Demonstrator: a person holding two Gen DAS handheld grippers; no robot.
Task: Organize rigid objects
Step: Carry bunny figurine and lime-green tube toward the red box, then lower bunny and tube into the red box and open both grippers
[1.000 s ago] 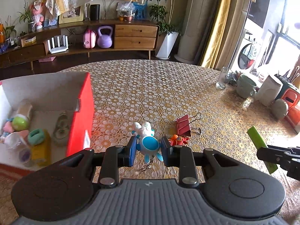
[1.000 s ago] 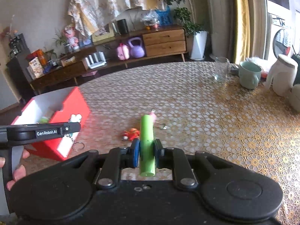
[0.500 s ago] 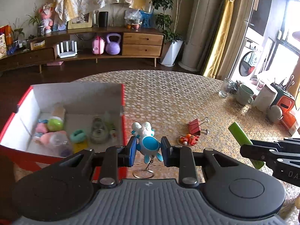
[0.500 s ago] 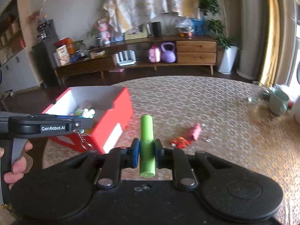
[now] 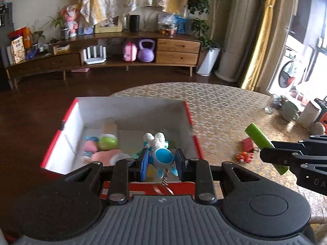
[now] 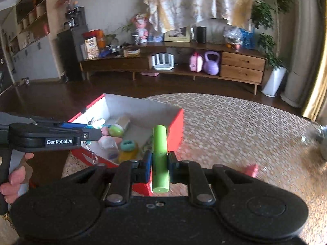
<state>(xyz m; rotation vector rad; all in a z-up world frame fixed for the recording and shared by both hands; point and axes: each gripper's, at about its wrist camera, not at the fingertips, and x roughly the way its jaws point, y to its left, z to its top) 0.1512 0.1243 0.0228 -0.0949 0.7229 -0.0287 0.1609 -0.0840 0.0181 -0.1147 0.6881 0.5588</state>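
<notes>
My left gripper (image 5: 161, 164) is shut on a blue and white toy keychain (image 5: 160, 153), its chain and ring dangling below. It hangs over the near wall of the red box (image 5: 191, 122), which has a white inside and several toys in it. My right gripper (image 6: 160, 166) is shut on a green cylinder (image 6: 160, 153), held just short of the red box (image 6: 175, 130) at its near right corner. From the left wrist view the green cylinder (image 5: 259, 137) and the right gripper's black body show at the right. The left gripper (image 6: 90, 131) with its keychain shows over the box in the right wrist view.
On the patterned tablecloth (image 5: 220, 110) lie a red binder clip (image 5: 247, 144) and a small orange toy (image 5: 243, 156). A glass (image 5: 271, 103), green mug (image 5: 289, 110) and white jug (image 5: 308, 114) stand at the far right. A person's hand (image 6: 12, 181) grips the left tool.
Both grippers have moved left toward the red box and risen a little. The keychain now hangs over the box's inside; the green cylinder has come up to its near right corner.
</notes>
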